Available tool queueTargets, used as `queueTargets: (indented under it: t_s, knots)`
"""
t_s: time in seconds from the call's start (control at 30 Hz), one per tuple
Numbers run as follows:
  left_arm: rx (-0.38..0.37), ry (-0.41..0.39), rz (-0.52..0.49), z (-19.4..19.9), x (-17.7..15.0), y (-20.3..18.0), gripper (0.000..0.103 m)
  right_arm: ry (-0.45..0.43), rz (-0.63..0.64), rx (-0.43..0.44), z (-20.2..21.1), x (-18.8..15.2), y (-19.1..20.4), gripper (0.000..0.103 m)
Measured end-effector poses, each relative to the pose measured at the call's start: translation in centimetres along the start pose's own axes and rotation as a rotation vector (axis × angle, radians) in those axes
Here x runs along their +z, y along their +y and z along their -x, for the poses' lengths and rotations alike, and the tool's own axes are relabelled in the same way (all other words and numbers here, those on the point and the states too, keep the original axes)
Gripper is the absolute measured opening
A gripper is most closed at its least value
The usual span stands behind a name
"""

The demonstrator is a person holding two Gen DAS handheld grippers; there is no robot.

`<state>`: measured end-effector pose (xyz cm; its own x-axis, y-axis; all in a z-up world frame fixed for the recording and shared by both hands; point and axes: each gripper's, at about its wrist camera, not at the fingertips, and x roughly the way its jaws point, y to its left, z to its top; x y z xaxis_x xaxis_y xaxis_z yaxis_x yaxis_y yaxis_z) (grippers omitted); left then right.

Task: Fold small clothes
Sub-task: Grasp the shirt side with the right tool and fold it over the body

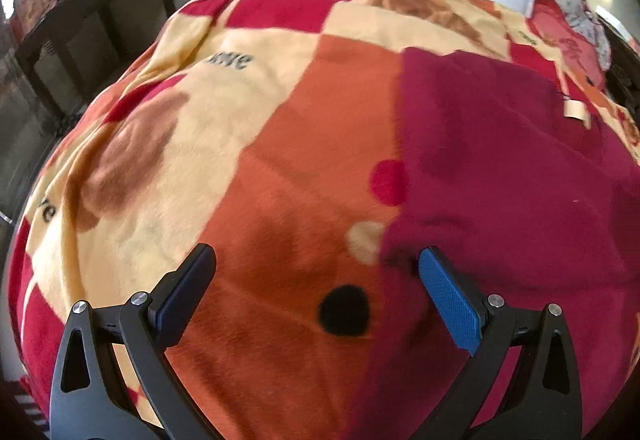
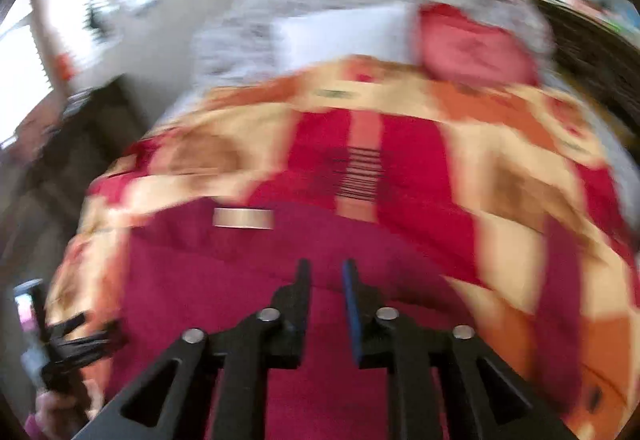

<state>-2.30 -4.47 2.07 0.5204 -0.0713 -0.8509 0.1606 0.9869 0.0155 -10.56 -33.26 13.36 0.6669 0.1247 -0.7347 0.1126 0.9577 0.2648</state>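
Since the garment [image 1: 500, 168] is a deep magenta sheet lying flat on a red-and-orange blanket [image 1: 280, 160], my main worry is pinching blanket pile along with it, because the colours blend and the blanket is fluffy right under the edge. From my left gripper [image 1: 316, 260], jaws spread wide with nothing between them, the garment fills the right half of the frame, its left edge running down to just beside the blue pad; if I close here I could easily miss the hem. My right gripper [image 2: 326, 268] is partly open, nothing visibly pinched, hovering over the garment in the lower middle of its frame, but that view is badly smeared so I can't judge contact. The pale tag [image 2: 243, 218] sits upper left of it. Both grippers tilt steeply down toward the bed.
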Motion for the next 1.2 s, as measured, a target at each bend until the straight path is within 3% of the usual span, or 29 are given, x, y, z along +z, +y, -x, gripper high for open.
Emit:
queueTargets:
  t_s: [0.03,0.1,0.23,0.3,0.4,0.43,0.47,0.5,0.53,0.8,0.97,1.2]
  knots:
    - [0.002,0.008,0.0,-0.1,-0.2,0.1,0.102,0.016,0.035,0.073,-1.4,0.4,1.9,0.053]
    - [-0.024,0.026,0.011,-0.4,-0.4,0.6,0.102,0.047,0.127,0.174,-4.7,1.0,5.9,0.057]
    - [-0.059,0.021,0.034,0.4,-0.5,1.3,0.102,0.135,0.281,0.242,-11.5,2.1,12.3,0.056]
    - [-0.066,0.013,0.032,0.8,-0.6,1.6,0.102,0.176,0.358,0.243,-14.2,2.1,14.7,0.057]
    - [-0.059,0.001,0.03,1.3,-0.5,2.2,0.102,0.192,0.483,0.173,-17.1,2.0,16.7,0.056]
    - [-0.054,-0.002,0.032,1.4,-0.5,2.5,0.102,0.2,0.505,0.167,-17.8,1.8,16.8,0.054]
    - [-0.052,-0.007,0.038,1.5,-0.5,2.8,0.102,0.205,0.513,0.18,-18.1,1.6,16.8,0.034]
    - [-0.055,-0.01,0.045,1.6,-0.4,3.1,0.102,0.213,0.512,0.194,-18.4,1.5,16.8,0.008]
    - [-0.06,-0.017,0.057,1.8,-0.3,3.4,0.102,0.212,0.509,0.21,-18.3,1.5,16.9,0.005]
    - [-0.069,-0.078,0.096,3.6,0.8,4.1,0.102,0.158,0.42,0.279,-19.9,2.7,20.1,0.004]
    - [-0.089,-0.097,0.07,4.3,1.3,2.8,0.102,0.158,0.306,0.277,-19.0,2.6,18.2,0.004]
    - [-0.154,-0.1,0.021,4.1,1.8,-1.1,0.102,0.107,0.262,0.109,-10.3,-1.2,10.9,0.006]
